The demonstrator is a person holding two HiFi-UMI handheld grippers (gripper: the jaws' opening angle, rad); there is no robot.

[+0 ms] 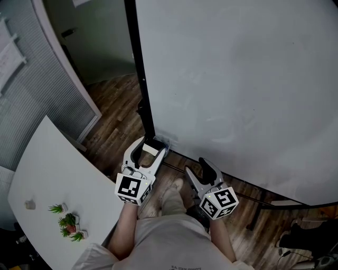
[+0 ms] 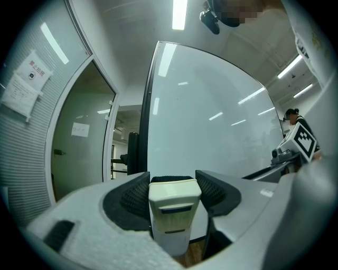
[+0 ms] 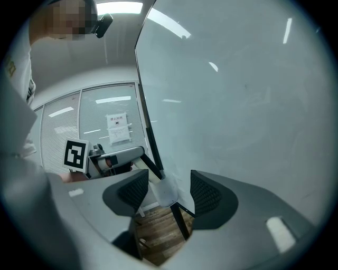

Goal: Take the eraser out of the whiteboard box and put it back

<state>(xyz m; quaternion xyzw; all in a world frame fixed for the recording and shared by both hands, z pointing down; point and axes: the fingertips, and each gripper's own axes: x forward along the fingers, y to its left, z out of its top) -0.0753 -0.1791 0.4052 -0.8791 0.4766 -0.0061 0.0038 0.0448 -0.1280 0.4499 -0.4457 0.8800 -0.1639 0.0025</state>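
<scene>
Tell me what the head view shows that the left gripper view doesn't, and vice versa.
Head view only: the white table with small plants on it. Left gripper view only: the ceiling light, and the pads pressing on the eraser's sides. Both: the whiteboard, the eraser held in the left gripper, and the right gripper, its jaws apart.

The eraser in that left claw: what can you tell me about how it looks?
The eraser is a cream, plastic-looking block with a dark strip across its near face and a dark felt-like edge on the far side. The left claw is shut on it, a ribbed pad pressing each side, holding it near the whiteboard's lower corner.
</scene>
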